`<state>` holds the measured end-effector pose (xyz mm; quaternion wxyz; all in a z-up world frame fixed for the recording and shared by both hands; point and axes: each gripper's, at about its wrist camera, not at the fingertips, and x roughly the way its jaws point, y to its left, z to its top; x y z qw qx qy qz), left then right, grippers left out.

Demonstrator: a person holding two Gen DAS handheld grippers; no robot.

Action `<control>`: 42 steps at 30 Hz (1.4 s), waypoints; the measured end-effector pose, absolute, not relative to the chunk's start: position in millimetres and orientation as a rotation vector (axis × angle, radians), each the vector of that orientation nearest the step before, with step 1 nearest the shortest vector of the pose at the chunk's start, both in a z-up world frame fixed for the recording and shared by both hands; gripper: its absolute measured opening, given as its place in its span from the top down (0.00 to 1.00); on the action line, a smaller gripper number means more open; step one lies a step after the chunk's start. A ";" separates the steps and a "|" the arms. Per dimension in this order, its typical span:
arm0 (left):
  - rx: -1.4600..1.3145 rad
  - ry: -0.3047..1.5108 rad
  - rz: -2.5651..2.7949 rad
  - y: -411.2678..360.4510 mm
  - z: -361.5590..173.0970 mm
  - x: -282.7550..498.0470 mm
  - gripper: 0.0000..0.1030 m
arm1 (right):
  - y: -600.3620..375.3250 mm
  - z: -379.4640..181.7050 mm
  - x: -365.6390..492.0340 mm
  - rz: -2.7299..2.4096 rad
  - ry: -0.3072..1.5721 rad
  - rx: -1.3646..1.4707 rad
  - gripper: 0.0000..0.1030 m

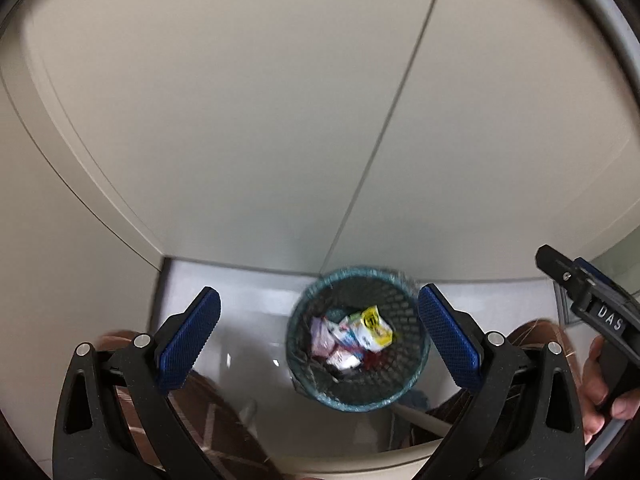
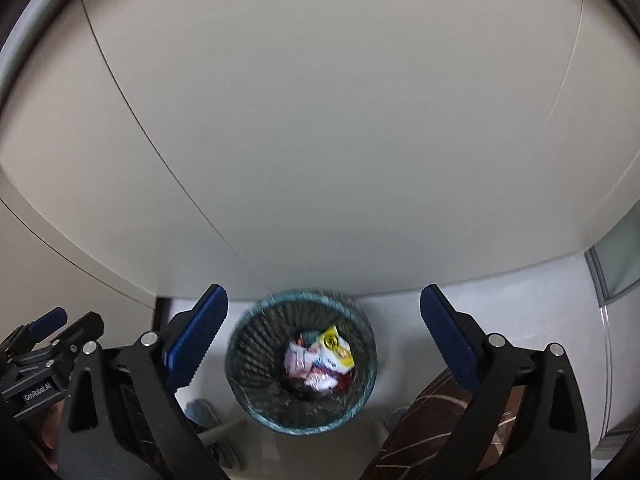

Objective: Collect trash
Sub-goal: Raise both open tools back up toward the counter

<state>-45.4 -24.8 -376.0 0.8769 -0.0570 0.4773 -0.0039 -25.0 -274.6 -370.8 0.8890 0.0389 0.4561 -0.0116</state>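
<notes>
Both views look down at a mesh bin [image 1: 358,338] standing on the pale floor [image 1: 240,320], close to the foot of the beige wall panels [image 1: 240,120]. Both frames are motion-blurred.

Left gripper [image 1: 318,338]: jaws spread wide, blue pads [image 1: 188,344] well apart, nothing between them. The bin sits in the gap, nearer the right-hand pad.

Right gripper [image 2: 320,338]: also wide open and holding nothing. The bin [image 2: 302,362] lies between its pads [image 2: 196,338], roughly centred.

Trash [image 1: 352,338] is in the bottom of the bin: crumpled wrappers, white and pink, with one yellow-and-white packet [image 1: 376,326] on top toward the wall side. It looks the same from the right wrist view [image 2: 320,360], packet [image 2: 338,346] uppermost. The bin has a teal rim and dark mesh walls, and stands upright.

The right gripper body shows at the right edge of the left view, gripped by a hand [image 1: 604,392]. The left gripper shows at the left edge of the right view [image 2: 44,336]; I can't tell its opening from that angle.

Brown patterned fabric [image 2: 432,420] at the bottom of both views; can't tell what it is.
</notes>
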 end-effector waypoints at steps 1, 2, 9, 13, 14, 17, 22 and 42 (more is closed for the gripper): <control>-0.121 0.973 -0.009 -23.1 -362.2 -48.0 0.06 | -272.6 -354.6 -26.3 -0.008 0.920 0.080 0.10; -0.123 0.953 -0.007 -21.7 -346.8 -50.3 0.06 | -270.1 -338.1 -27.5 -0.003 0.892 0.071 0.10; -0.136 0.831 0.021 -14.3 -242.7 -61.2 0.06 | -255.7 -230.4 -34.8 0.054 0.728 0.030 0.10; -0.122 0.744 0.027 -14.3 -189.8 -62.0 0.06 | -250.4 -176.9 -27.2 0.071 0.664 0.021 0.10; -0.111 0.728 0.036 -14.6 -178.0 -59.6 0.06 | -249.4 -165.1 -23.7 0.067 0.651 0.018 0.10; -0.102 0.693 0.057 -12.4 -146.7 -48.1 0.06 | -248.8 -132.2 -11.8 0.068 0.628 0.025 0.10; -0.086 0.649 0.090 -7.0 -101.7 -24.0 0.06 | -240.5 -91.0 17.8 0.060 0.611 -0.003 0.10; -0.012 0.683 0.069 50.8 -65.9 161.6 0.06 | -234.1 -72.2 224.1 0.013 0.851 0.069 0.10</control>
